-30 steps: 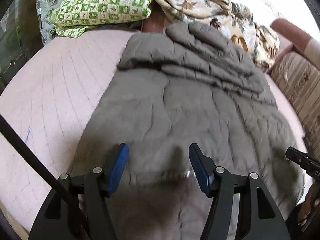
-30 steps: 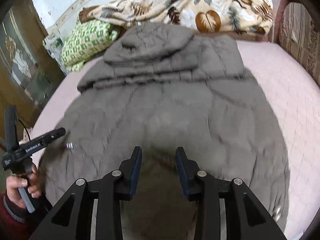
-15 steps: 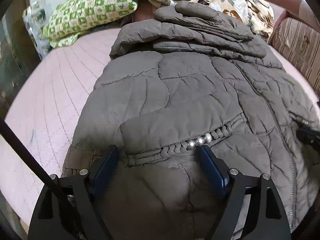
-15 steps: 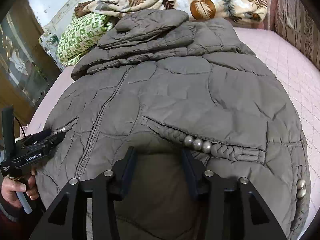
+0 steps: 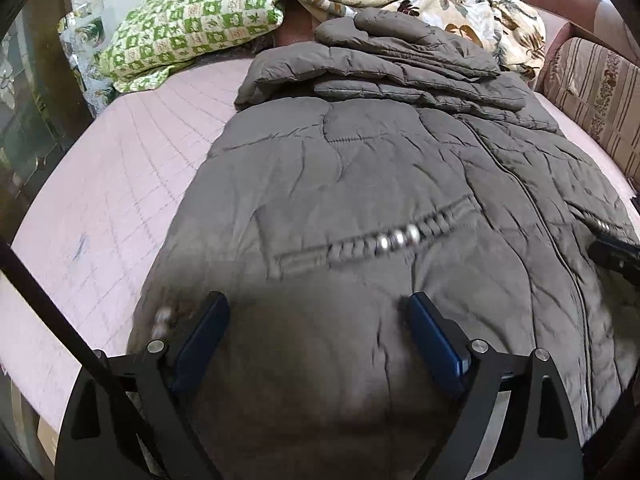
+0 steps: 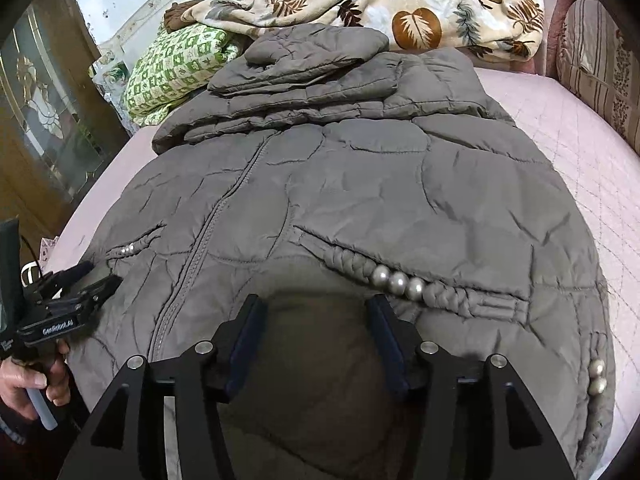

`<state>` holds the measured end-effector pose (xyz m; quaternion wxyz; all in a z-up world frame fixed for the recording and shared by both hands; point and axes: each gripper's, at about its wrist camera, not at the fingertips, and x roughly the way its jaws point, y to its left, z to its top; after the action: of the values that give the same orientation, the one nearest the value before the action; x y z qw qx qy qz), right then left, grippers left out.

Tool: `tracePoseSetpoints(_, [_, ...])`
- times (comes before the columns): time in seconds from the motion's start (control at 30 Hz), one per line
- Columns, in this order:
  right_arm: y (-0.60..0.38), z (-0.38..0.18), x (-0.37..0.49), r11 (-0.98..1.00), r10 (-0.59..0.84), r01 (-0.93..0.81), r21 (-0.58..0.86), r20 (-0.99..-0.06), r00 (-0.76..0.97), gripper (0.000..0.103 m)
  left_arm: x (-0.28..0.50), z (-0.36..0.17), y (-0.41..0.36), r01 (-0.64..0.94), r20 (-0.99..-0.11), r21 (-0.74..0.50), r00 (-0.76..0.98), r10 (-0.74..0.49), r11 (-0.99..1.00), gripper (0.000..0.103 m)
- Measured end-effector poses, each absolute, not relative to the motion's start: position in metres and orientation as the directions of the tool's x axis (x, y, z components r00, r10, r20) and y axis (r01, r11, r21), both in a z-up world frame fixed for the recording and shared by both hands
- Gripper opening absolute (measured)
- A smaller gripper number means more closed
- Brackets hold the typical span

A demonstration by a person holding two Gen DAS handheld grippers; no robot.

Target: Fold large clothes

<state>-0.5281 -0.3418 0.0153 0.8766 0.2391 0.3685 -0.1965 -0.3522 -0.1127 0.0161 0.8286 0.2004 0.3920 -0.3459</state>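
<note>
A grey-brown quilted puffer jacket (image 5: 360, 184) lies front up on the pink bed, sleeves and hood folded across its top (image 6: 304, 80). It has a centre zip and braided pocket trims with silver beads (image 6: 398, 280). My left gripper (image 5: 318, 316) is open, fingers astride the jacket's lower hem on its left half. My right gripper (image 6: 316, 316) is open over the hem on the right half, below the beaded pocket. Neither holds cloth. The left gripper also shows in the right wrist view (image 6: 80, 288), at the jacket's left edge.
A pink quilted bedspread (image 5: 120, 184) lies under the jacket. A green checked pillow (image 5: 188, 28) and a leaf-print blanket (image 6: 400, 12) sit at the head. A striped cushion (image 5: 592, 92) is at the right. A wooden glass cabinet (image 6: 40, 120) stands left.
Both grippers dropped down to the jacket's hem, then drew back a little. The left jaws opened wider. The jacket has not moved.
</note>
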Motion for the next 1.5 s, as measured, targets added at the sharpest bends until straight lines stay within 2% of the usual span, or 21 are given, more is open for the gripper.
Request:
tracePoseSetpoints(0.2, [-0.335,0.030,-0.554,0.798,-0.176,0.516,0.311,-0.698,0.694,0.061,-0.372,0.014,-0.092,0.732,-0.768,0.045,0.460,-0.445,0.680,0.091])
tracePoseSetpoints(0.47, [-0.324,0.017,-0.577,0.816,-0.175,0.512,0.269,-0.729,0.661,0.061,-0.372,0.005,-0.085,0.716,-0.747,-0.031,0.447,-0.492,0.698,0.102])
tracePoseSetpoints(0.6, [-0.314,0.018,-0.589,0.823,-0.179,0.504,0.262,-0.722,0.669,0.061,-0.376,0.002,-0.089,0.697,-0.726,-0.007,0.489,-0.483,0.717,0.103])
tracePoseSetpoints(0.93, [-0.326,0.030,-0.621,0.744,-0.133,0.499,0.444,-0.635,0.761,0.061,-0.383,0.005,-0.088,0.700,-0.701,0.037,0.527,-0.481,0.714,0.103])
tracePoseSetpoints(1.27, [-0.352,0.045,-0.679,0.686,-0.238,0.574,0.447,-0.607,0.758,0.061,-0.385,0.021,-0.077,0.700,-0.692,0.001,0.517,-0.504,0.715,0.103])
tracePoseSetpoints(1.5, [-0.386,0.051,-0.717,0.638,-0.319,0.636,0.434,-0.603,0.731,0.062,-0.363,0.037,-0.037,0.615,-0.695,-0.093,0.522,-0.494,0.783,0.103])
